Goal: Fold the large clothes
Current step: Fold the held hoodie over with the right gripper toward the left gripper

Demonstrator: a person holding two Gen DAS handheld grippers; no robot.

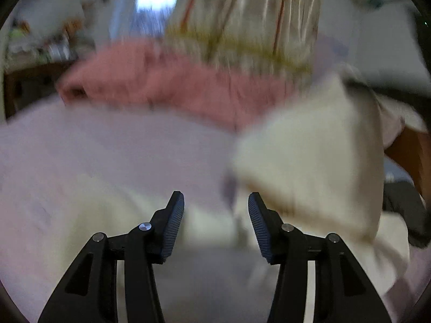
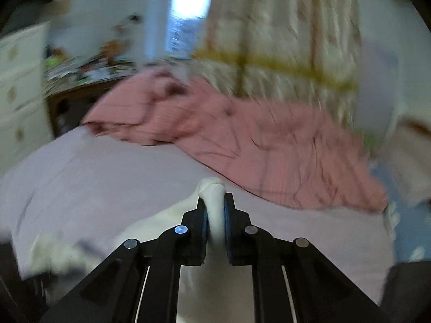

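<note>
Bedroom, blurred by motion; pale lilac bed sheet [image 2: 94, 177] ahead of both pairs of fingers, rumpled pink quilt [image 2: 242, 134] beyond it, patterned cream curtain [image 2: 282, 32] and bright window [image 2: 190, 0] further back; white chest of drawers [image 2: 18, 86] far left in the right wrist view, cluttered wooden table [image 2: 89, 80] next to it.

Cream-white garment [image 1: 309, 156], soft and plain, without visible print; no brand, label or legible writing anywhere, too smeared to read small detail.

Left gripper [image 1: 216, 223] with jaws standing apart, nothing pressed between the ribbed pads [image 1: 172, 228]; garment hanging in a broad raised fold just right of and beyond the right finger, more pale cloth lying low on the sheet to the left of the left finger and under the gap; whether that low cloth is the same garment, not clear.

Right gripper [image 2: 215, 215] clamped on a bunched ridge of the cream-white garment [image 2: 214, 204]; cloth poking out past the fingertips as a small knob, rest falling away below and to the left over the sheet.
</note>
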